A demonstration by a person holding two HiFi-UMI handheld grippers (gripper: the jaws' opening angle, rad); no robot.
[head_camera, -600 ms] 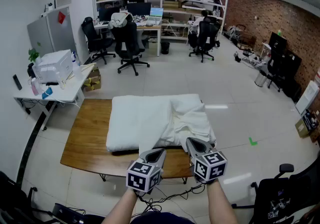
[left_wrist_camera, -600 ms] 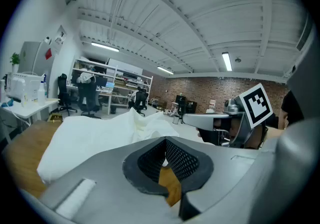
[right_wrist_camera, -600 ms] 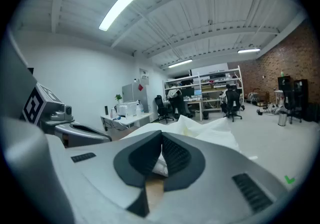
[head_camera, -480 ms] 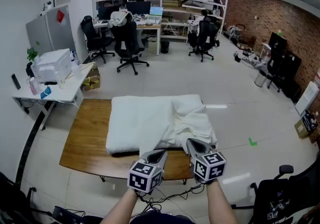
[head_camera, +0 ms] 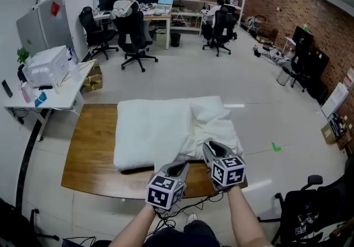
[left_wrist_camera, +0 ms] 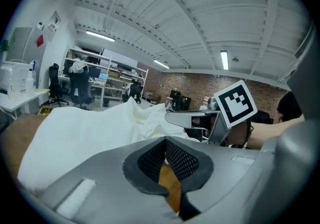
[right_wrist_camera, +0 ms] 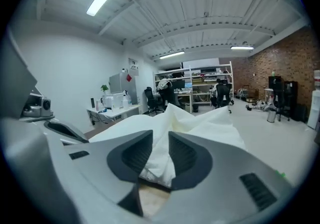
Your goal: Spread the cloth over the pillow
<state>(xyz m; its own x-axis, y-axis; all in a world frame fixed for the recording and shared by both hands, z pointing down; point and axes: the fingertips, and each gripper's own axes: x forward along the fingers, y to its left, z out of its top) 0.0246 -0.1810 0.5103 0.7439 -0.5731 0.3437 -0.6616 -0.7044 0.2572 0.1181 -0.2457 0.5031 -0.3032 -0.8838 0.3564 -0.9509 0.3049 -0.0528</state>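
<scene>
Desk: wooden top, carrying everything; its left end is bare wood.
Pillow: white and plump, lying flat on the desk. Its left part is uncovered and its right part lies under the heap.
Cloth: white, bunched in folds on the pillow's right side, with a near edge trailing towards the person. It is likely light, limp and easy to crease. It should drape wherever it is pulled rather than slide as a sheet.
Where to take hold: judged best at two well-separated spots on the near hem, so it opens flat.
Right hand-held gripper: jaws clamped on a fold of the cloth's near edge.
Left hand-held gripper: jaws together with nothing between them, just beside the trailing edge, over the desk's front.
</scene>
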